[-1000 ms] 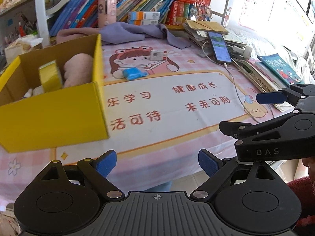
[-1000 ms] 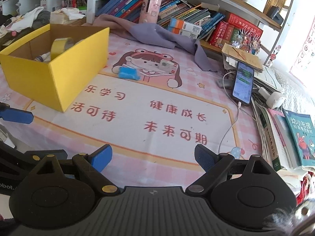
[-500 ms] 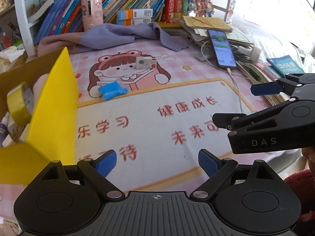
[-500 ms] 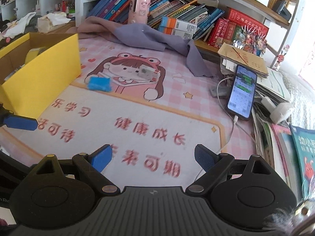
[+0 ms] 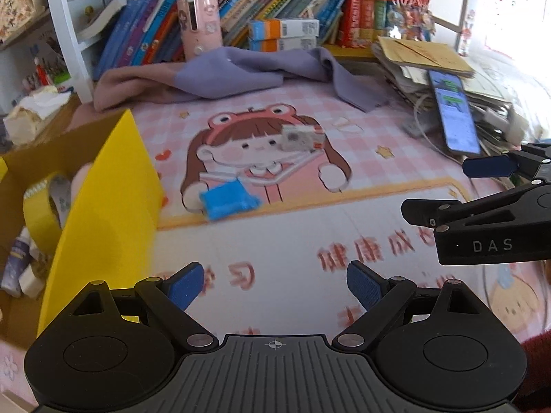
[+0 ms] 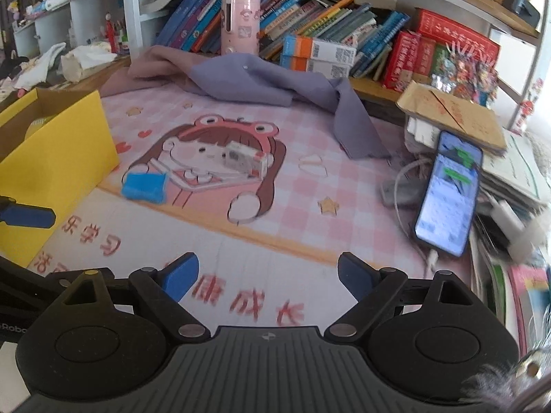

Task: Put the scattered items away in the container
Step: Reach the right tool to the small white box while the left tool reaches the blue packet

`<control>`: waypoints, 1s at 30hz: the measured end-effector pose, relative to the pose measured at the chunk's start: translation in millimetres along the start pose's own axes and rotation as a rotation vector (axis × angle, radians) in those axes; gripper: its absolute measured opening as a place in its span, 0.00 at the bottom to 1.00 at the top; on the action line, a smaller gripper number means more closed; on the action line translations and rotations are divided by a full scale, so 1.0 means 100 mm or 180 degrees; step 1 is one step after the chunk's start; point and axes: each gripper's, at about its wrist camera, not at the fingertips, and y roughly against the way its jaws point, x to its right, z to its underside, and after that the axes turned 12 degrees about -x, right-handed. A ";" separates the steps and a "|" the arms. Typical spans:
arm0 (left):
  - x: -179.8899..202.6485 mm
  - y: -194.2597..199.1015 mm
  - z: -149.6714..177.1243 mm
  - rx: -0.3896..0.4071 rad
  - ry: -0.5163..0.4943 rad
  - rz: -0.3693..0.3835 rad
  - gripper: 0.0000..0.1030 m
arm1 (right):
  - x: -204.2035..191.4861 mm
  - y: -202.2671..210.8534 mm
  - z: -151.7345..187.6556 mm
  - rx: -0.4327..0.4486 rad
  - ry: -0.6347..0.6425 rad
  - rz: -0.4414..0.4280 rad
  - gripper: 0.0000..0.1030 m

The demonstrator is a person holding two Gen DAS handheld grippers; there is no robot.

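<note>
Left wrist: your left hand-held gripper [image 5: 273, 287] is wide open and empty; the blue packet [image 5: 229, 202] lies flat on the tabletop [image 5: 344, 213] beside the yellow box [image 5: 103, 203]. It looks light and soft, so pinch its short sides

Right wrist: your right hand-held gripper [image 6: 267, 277] is open and empty; the small white box [image 6: 242, 161] near the packet looks stiff and light, so grip its long edges

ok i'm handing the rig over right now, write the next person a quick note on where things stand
Left gripper: open, empty, above the desk mat.
Right gripper: open, empty, also above the mat.
Yellow box sits at the mat's left edge; already inside are a roll of yellow tape, a small bottle and something soft and pink, half hidden.
Left to do: the blue packet near the box, and the small white item on the cartoon girl's face. Both lie loose on the mat, untouched.
Probably take the blue packet with the left, the white item with the right.
</note>
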 end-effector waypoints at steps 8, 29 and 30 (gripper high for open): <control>-0.06 -0.22 -0.37 0.0056 0.0150 -0.0204 0.89 | 0.15 -0.26 -0.45 0.0156 0.0066 -0.0094 0.86; -0.32 -0.84 -0.76 -0.0096 0.0390 -0.0449 0.89 | 0.14 -1.05 -1.13 0.0199 0.0332 -0.0185 0.86; -0.32 -0.85 -0.77 -0.0096 0.0393 -0.0436 0.89 | 0.13 -1.08 -1.15 0.0194 0.0355 -0.0189 0.86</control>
